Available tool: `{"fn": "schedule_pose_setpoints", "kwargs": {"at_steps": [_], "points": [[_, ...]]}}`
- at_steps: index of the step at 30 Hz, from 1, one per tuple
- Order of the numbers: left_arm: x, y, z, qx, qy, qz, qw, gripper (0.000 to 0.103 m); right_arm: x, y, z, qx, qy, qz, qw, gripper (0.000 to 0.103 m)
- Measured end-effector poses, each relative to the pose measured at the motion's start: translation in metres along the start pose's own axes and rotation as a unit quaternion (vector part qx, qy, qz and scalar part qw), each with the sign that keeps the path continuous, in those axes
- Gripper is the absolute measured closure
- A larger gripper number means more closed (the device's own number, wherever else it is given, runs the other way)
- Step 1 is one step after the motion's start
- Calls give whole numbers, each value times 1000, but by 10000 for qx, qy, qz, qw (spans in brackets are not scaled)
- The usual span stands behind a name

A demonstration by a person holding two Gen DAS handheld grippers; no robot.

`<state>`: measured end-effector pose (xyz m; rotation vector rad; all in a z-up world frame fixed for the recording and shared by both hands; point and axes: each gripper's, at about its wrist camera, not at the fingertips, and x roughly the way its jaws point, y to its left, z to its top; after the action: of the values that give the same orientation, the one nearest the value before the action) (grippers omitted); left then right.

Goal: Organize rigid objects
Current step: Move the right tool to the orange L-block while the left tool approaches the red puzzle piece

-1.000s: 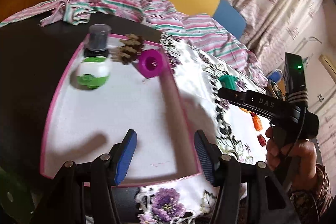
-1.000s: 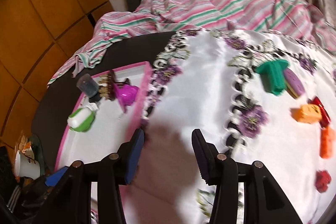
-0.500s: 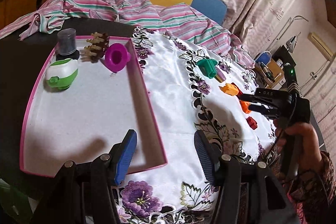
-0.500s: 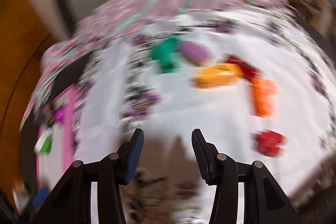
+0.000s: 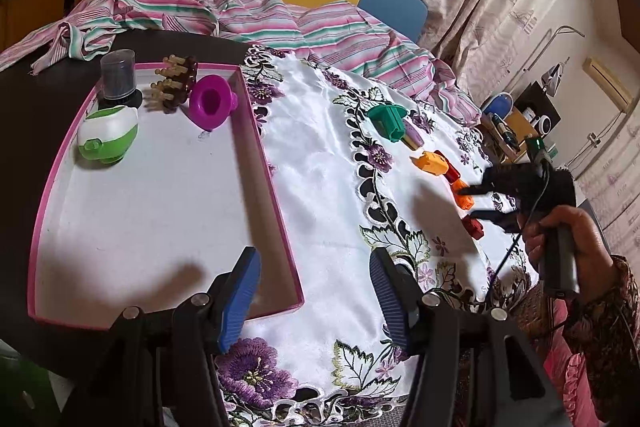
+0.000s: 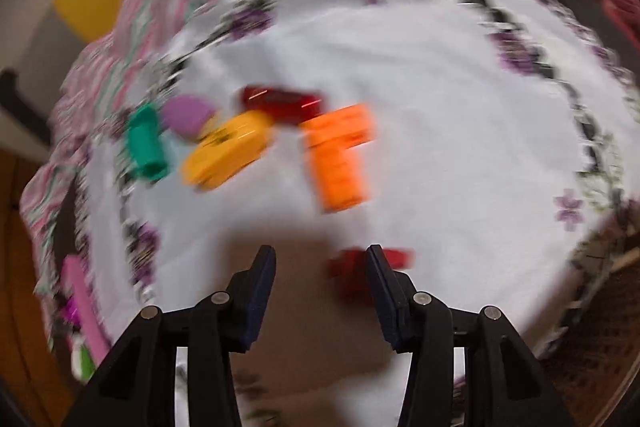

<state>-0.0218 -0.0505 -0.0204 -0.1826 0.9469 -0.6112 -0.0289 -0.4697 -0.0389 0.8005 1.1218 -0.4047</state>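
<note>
A: Where does the small red block [image 6: 352,269] sit?

B: On the white cloth [image 6: 440,131], just ahead of the right claw [image 6: 322,269] and partly behind its right finger; the orange block [image 6: 340,155] lies farther ahead.

A: How will it handle?

B: Probably light, stiff, a little slick. Pinch its flat sides.

A: The claws?

B: Both empty: the right moderately parted, the left claw [image 5: 316,291] wide over the pink tray [image 5: 276,187].

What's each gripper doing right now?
Left gripper: open, empty, over the pink tray's edge.
Right gripper: open, empty, above the small red piece.
</note>
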Motion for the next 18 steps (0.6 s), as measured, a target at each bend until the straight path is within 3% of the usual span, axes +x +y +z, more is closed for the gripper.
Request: {"fn": "schedule_pose_setpoints", "kwargs": {"at_steps": [1,3,5,6,8,9,11,15,18], "points": [[0,-1,0,23,11,-7,10000,46,4,13,-4,-181,207,391,9989,55],[-1,-3,-1,63,0,19,10000,46,3,27,-14,-397,316,645,9966,56],[-3,-3,-1,84,-31,26,10000,46,-12,30,-13,-570,-68,356,9977,56],[-3,-3,0,83,-39,21,10000,46,-23,23,-10,-551,-397,-41,9977,55],[-2,-3,0,49,-38,-12,10000,46,-31,7,-1,-322,-652,-598,9956,43],[-1,-3,0,29,-25,-30,10000,46,-31,-7,5,-68,-635,-866,9942,35],[1,-3,-1,2,-8,-74,10000,46,-22,-30,9,317,-369,-981,9940,35],[3,-7,-2,76,26,-51,10000,46,6,-36,7,452,159,-495,9976,40],[4,-6,-2,82,33,0,10000,46,6,2,0,-339,235,573,9975,41]]}}
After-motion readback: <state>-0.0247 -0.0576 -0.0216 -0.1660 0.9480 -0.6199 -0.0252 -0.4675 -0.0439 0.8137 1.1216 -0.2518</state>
